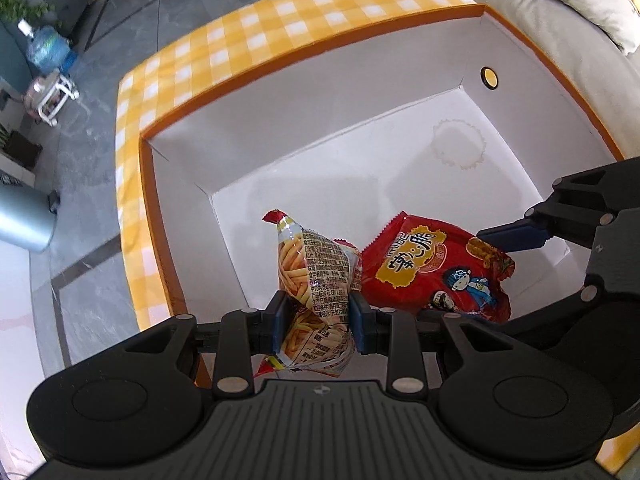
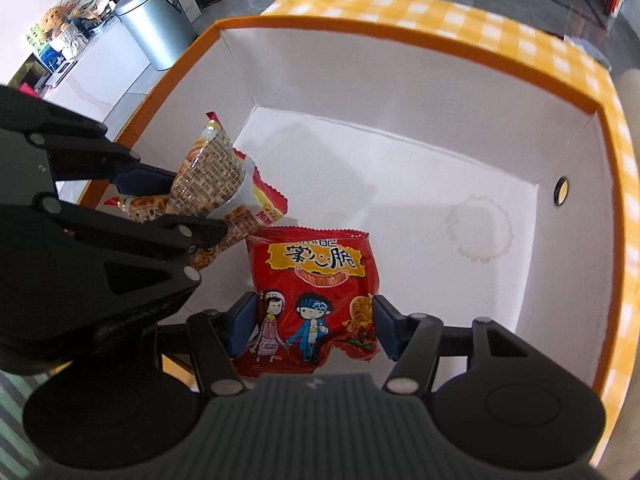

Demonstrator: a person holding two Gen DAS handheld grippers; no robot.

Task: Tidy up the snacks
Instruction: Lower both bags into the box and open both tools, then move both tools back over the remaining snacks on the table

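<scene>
Left tongs (image 1: 318, 322) pinch crinkly foil fries packet (image 1: 316, 276); box (image 1: 280, 128) smooth white.

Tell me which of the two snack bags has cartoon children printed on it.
The red bag in the right gripper. The other, see-through bag shows fries and small print.

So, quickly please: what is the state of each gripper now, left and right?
Left gripper: closed on the clear fries packet.
Right gripper: red snack packet held between its fingers.
</scene>
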